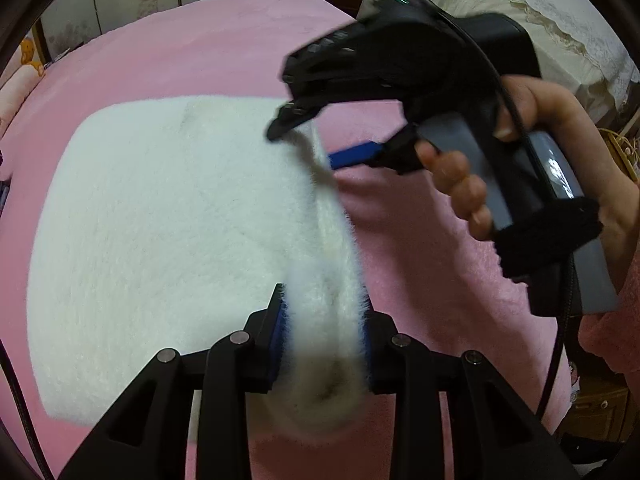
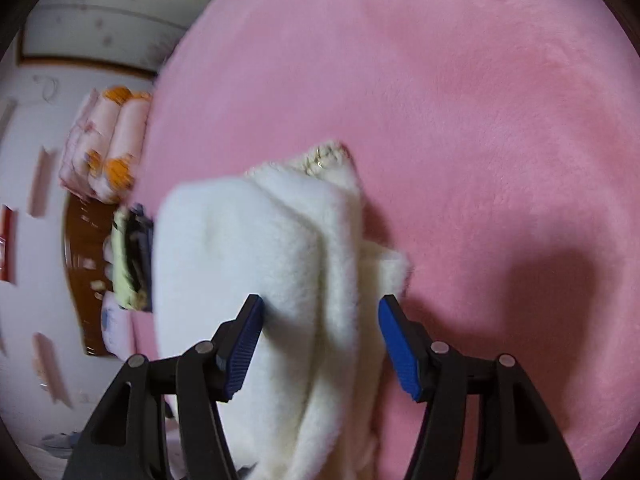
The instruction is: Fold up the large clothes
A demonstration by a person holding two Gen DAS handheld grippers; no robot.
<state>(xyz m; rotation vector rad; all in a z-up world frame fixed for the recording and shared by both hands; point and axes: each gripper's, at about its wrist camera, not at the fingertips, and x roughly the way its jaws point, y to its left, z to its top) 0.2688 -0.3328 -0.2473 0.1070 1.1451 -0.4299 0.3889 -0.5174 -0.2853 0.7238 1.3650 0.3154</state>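
A white fluffy garment (image 1: 160,240) lies spread on the pink bed cover (image 1: 240,48). At the bottom of the left wrist view, my left gripper (image 1: 324,332) is shut on a raised ridge of it, with blue pads pressing from both sides. A hand holds my right gripper (image 1: 308,144) over the far end of the same ridge. In the right wrist view the right gripper (image 2: 320,344) is open. A bunched fold of the garment (image 2: 260,260) runs between its blue pads (image 2: 400,352), which stand apart from it on the right side.
The pink bed cover (image 2: 460,120) stretches wide to the right of the garment. Furniture under a cream lace cover (image 1: 500,8) stands beyond the bed's far right. Rolled pink and orange bedding (image 2: 108,148) and a brown wooden surface (image 2: 80,280) lie past the left edge.
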